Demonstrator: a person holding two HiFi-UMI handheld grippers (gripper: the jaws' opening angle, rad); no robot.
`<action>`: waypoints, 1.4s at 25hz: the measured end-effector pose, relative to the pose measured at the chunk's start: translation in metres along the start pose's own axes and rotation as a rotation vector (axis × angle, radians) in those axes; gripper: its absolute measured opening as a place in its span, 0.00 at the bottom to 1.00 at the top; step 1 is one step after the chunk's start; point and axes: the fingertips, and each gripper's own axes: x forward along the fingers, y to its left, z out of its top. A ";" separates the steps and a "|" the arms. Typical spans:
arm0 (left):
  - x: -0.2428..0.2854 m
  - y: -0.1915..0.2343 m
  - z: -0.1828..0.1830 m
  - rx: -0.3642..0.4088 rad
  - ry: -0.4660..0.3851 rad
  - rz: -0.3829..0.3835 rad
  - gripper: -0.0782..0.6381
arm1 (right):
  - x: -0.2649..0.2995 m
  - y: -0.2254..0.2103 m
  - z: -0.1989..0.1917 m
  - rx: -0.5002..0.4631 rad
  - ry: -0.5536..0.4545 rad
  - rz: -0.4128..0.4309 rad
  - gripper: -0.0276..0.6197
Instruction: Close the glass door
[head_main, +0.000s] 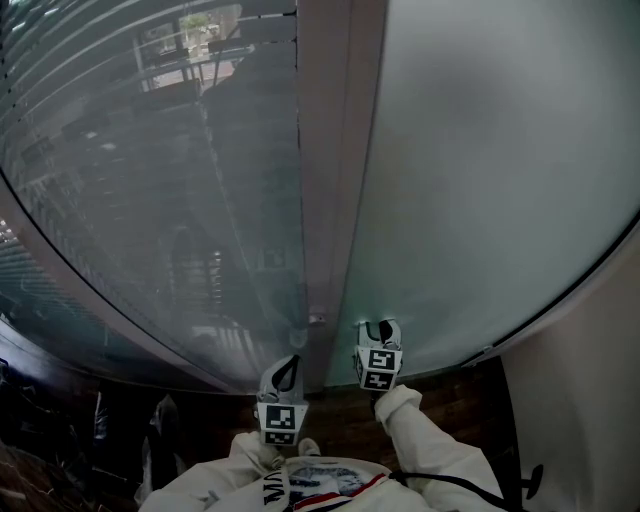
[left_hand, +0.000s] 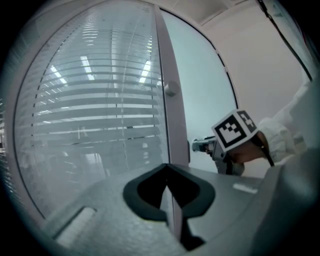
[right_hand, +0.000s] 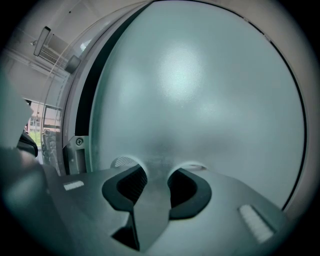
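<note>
Item: glass door (head_main: 490, 170). One large frosted pane, pale grey-green, upright, directly ahead of you, filling right half of head view. Surface plain, soft glare near upper centre; nothing legible through it. Left edge ran beside pale metal upright (head_main: 325, 190); small round fitting (head_main: 317, 318) sat low on that upright. In right gripper view, dark vertical strip (right_hand: 86, 105) bordered pane's left edge, screwed bracket (right_hand: 79, 142) at strip's foot. Whether you had door fully shut: could not tell.

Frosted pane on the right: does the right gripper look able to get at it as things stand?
Probably yes. The right gripper points straight at the frosted pane, jaws apart, with nothing between them and the glass; its tips look close to it, perhaps touching.
</note>
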 end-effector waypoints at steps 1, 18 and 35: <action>0.000 0.000 0.000 -0.001 -0.001 0.000 0.11 | 0.000 0.000 0.001 0.000 0.000 -0.002 0.23; -0.021 -0.012 -0.013 0.001 0.041 -0.003 0.11 | -0.024 0.004 -0.007 0.012 0.025 0.034 0.29; -0.022 -0.100 0.009 0.042 0.014 -0.042 0.11 | -0.148 -0.051 -0.006 0.154 -0.063 0.099 0.08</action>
